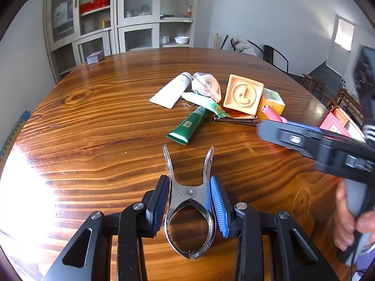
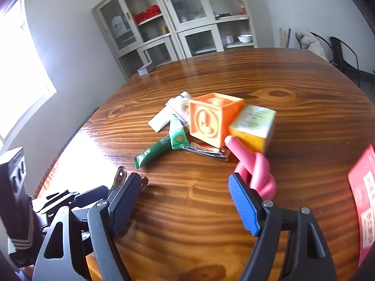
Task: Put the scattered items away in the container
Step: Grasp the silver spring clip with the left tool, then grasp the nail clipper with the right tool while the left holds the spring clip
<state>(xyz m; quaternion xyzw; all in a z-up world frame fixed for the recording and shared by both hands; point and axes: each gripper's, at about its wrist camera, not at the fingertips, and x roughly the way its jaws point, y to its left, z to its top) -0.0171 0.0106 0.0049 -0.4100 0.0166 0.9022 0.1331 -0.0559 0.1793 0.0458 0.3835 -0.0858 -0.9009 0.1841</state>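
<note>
The pink knot [image 2: 255, 173] lies just ahead of our wide-open, empty right gripper [image 2: 187, 201], while our left gripper [image 1: 190, 201] grips a metal clip [image 1: 190, 201].

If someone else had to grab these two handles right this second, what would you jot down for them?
Left gripper: shut on the metal clip, held above the wooden table.
Right gripper: open, holding nothing, close beside the pink knotted piece.
Still in a pile on the table: white tube, green tube, orange cube block, yellow-green box, a clear plastic tape holder, a flat metal piece.
Red box sits at the right edge; probably the container, though its inside is not visible.
Done: only the clip is picked up. Left: everything else.
</note>
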